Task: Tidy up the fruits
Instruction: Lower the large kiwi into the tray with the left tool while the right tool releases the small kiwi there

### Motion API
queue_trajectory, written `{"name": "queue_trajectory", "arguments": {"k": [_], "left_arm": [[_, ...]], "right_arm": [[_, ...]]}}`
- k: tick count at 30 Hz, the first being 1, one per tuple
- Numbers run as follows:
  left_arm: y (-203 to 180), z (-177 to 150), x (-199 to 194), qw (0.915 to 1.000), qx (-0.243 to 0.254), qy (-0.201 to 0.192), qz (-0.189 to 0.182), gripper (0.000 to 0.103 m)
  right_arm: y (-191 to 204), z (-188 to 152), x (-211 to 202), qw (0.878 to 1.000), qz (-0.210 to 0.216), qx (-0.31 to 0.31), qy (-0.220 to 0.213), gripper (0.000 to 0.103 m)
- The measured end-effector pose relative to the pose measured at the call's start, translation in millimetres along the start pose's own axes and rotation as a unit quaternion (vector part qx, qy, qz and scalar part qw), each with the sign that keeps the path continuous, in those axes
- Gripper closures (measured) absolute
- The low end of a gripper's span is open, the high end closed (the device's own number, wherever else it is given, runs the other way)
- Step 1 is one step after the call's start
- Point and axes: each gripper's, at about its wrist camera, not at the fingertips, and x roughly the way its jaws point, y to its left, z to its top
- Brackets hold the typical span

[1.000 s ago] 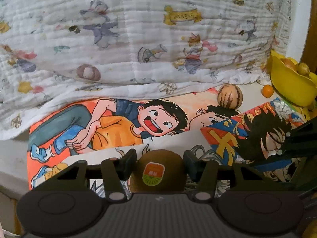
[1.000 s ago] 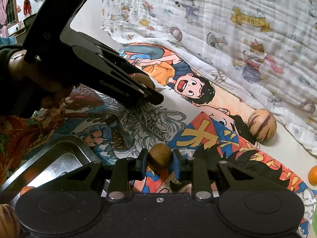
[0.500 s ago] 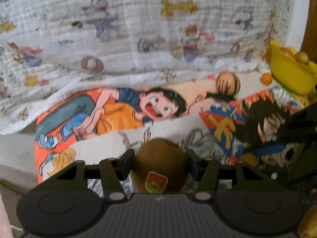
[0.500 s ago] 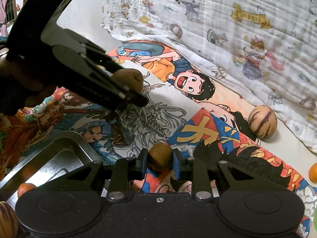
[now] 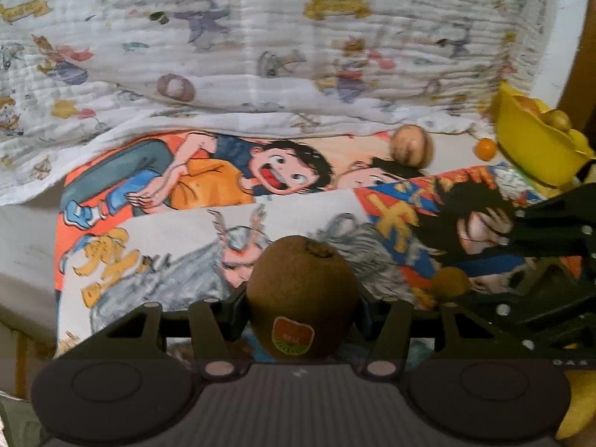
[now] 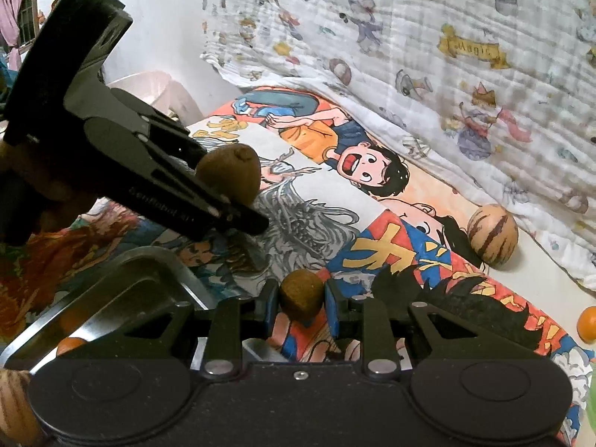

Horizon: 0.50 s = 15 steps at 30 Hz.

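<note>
Left gripper (image 5: 301, 320) jaws pinch fuzzy brown stickered kiwi (image 5: 301, 298); right gripper (image 6: 301, 307) jaws pinch small brown fruit (image 6: 301, 294), type unclear, beside tray (image 6: 156, 260).

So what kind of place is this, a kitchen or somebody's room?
Most likely a bedroom or living space at home, not a kitchen: a quilted cartoon-print blanket is draped behind, a comic-print cloth covers the surface, and a yellow fruit bowl sits on it.

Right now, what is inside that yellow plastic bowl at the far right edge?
Inside the yellow plastic bowl, only the tops of a few rounded yellowish-brown fruits show above the rim. Its wall hides everything lower down, so their number and kind cannot be told.
</note>
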Motion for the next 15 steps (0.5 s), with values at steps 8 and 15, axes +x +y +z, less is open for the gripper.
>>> {"name": "queue_trajectory", "arguments": {"k": [8, 15], "left_arm": [[-21.9, -14.8, -27.2, 0.9997, 0.004, -0.005, -0.022, 0.044], [-38.9, -32.6, -54.2, 0.9992, 0.017, -0.009, -0.034, 0.044]], "right_arm": [[6.8, -7.4, -27.7, 1.000, 0.009, -0.008, -0.011, 0.075], [15.2, -19.4, -47.1, 1.000, 0.018, -0.022, -0.007, 0.075]]}}
